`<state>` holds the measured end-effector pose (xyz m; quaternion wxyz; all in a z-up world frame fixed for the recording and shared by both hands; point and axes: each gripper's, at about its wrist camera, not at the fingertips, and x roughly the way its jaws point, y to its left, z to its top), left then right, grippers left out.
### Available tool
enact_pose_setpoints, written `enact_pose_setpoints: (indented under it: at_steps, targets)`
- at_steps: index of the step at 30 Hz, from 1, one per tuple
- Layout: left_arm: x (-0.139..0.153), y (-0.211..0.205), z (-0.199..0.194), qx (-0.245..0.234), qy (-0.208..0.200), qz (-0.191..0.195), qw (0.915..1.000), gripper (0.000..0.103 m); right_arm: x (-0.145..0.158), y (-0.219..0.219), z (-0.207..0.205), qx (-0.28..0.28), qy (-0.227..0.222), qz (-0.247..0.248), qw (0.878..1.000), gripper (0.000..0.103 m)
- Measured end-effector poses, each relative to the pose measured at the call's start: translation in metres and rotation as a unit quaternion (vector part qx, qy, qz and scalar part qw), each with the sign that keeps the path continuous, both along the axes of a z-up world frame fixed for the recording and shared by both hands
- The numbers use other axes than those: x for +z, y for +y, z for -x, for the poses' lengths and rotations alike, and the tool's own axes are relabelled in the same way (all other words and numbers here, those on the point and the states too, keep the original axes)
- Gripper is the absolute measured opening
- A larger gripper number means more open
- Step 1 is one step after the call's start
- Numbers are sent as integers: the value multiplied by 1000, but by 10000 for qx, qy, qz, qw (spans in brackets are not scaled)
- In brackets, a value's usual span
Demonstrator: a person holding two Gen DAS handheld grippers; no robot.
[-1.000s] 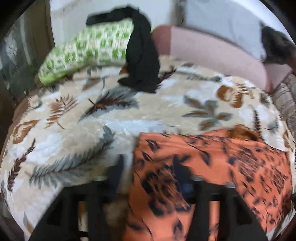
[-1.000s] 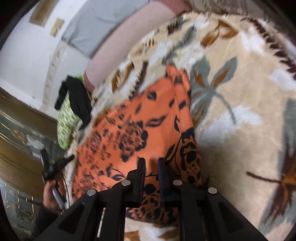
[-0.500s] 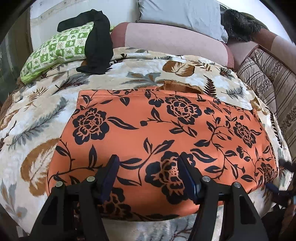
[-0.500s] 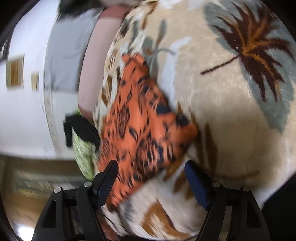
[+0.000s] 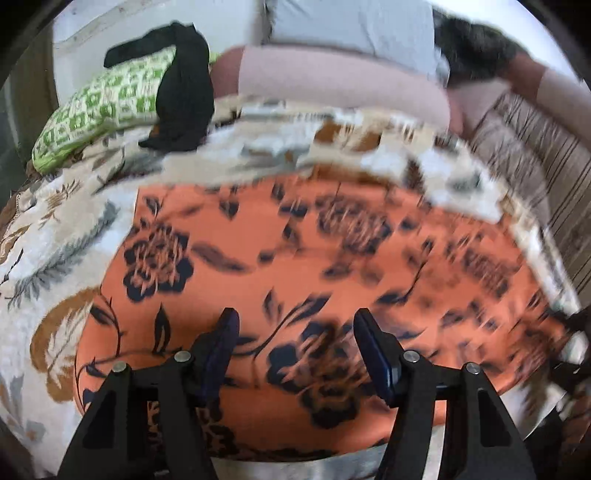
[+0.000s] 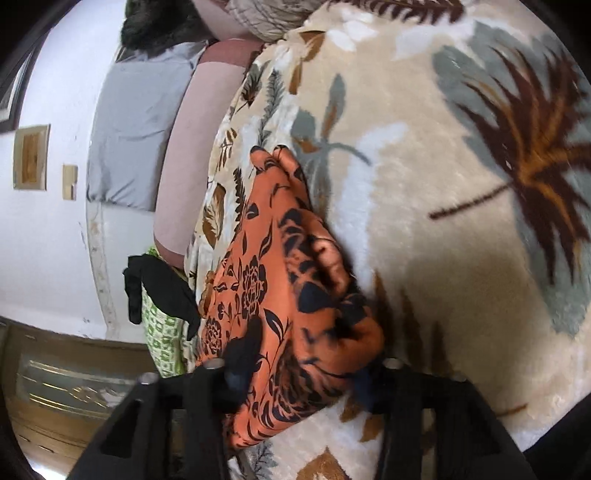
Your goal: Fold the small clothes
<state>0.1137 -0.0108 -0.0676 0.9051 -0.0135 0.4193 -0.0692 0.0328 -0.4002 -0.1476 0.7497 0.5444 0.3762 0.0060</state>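
An orange garment with black flowers (image 5: 314, 266) lies spread flat on a leaf-patterned blanket (image 5: 62, 229). My left gripper (image 5: 295, 339) is open and hovers over the garment's near edge, its fingers apart with cloth seen between them. In the right wrist view the same garment (image 6: 280, 266) runs away from me, bunched at its near end. My right gripper (image 6: 299, 365) is open, with a finger on each side of that bunched end.
A green-and-white pillow (image 5: 107, 103) with a black garment (image 5: 184, 92) draped over it lies at the back left. A pink bolster (image 5: 332, 85) and grey pillow (image 5: 351, 22) line the back. A striped cushion (image 5: 535, 155) is at the right.
Both grippers opened: the right let go of the garment's end a second ago. The left moved right over the garment and its view now shakes with motion blur.
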Motion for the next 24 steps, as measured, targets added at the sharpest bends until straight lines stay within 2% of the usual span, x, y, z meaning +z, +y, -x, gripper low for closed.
enact_pose_setpoints:
  at_steps: [2, 3, 4, 6, 7, 8, 9, 10, 12, 13, 14, 15, 16, 17, 18, 19, 21, 23, 24]
  targets:
    - [-4, -10, -5, -160, 33, -129, 9998, 65, -5, 2, -7, 10, 97, 18, 10000, 53]
    - [-12, -16, -8, -249, 176, -231, 9993, 65, -6, 3, -12, 37, 101, 62, 9999, 53]
    - [-33, -23, -17, -338, 547, -535, 9965, 66, -6, 5, -14, 80, 88, 127, 9998, 53]
    - [-38, -32, -13, -434, 314, -861, 9948, 66, -4, 7, -18, 229, 88, 338, 9991, 53]
    - [-32, -35, -11, -445, 335, -920, 9942, 61, -1, 9, -19, 284, 87, 417, 9987, 50]
    - [-23, -33, -9, -413, 343, -753, 9957, 57, 4, 10, -21, 362, 104, 562, 9977, 36]
    - [-15, -28, -7, -368, 266, -577, 9973, 55, 7, 12, -22, 422, 106, 702, 9966, 34]
    - [-6, -25, -4, -279, 95, -532, 9981, 55, 11, 14, -23, 464, 96, 806, 9956, 34]
    - [-1, -16, 0, -11, -190, -700, 9974, 55, 15, 18, -26, 494, 74, 957, 9942, 37]
    - [-8, -13, -3, 56, -74, -758, 9971, 55, 15, 19, -28, 459, 115, 1000, 9939, 37]
    - [-27, -12, -11, -8, 387, -850, 9956, 55, 13, 20, -30, 451, 150, 981, 9940, 37]
    - [-40, -11, -16, -101, 594, -885, 9943, 57, 8, 20, -34, 479, 201, 999, 9936, 37]
    - [-41, -13, -12, -199, 283, -1035, 9940, 58, 5, 22, -38, 523, 229, 1054, 9928, 37]
    - [-40, -17, -12, -270, 288, -1185, 9922, 57, 2, 22, -41, 587, 237, 1028, 9927, 32]
    - [-37, -18, -12, -290, 315, -1208, 9918, 55, 1, 24, -45, 674, 264, 936, 9930, 13]
    - [-35, -15, -15, -269, 416, -1065, 9931, 54, 6, 26, -46, 702, 259, 1037, 9918, 12]
    - [-24, 4, -17, -197, 588, -426, 9972, 50, 29, 37, -50, 768, 132, 1434, 9866, 11]
    - [-10, 29, -14, 57, 554, 168, 9983, 48, 67, 59, -55, 933, -150, 2003, 9752, 11]
    - [-2, 45, -9, 218, 464, 407, 9979, 48, 94, 81, -59, 1099, -377, 2406, 9637, 10]
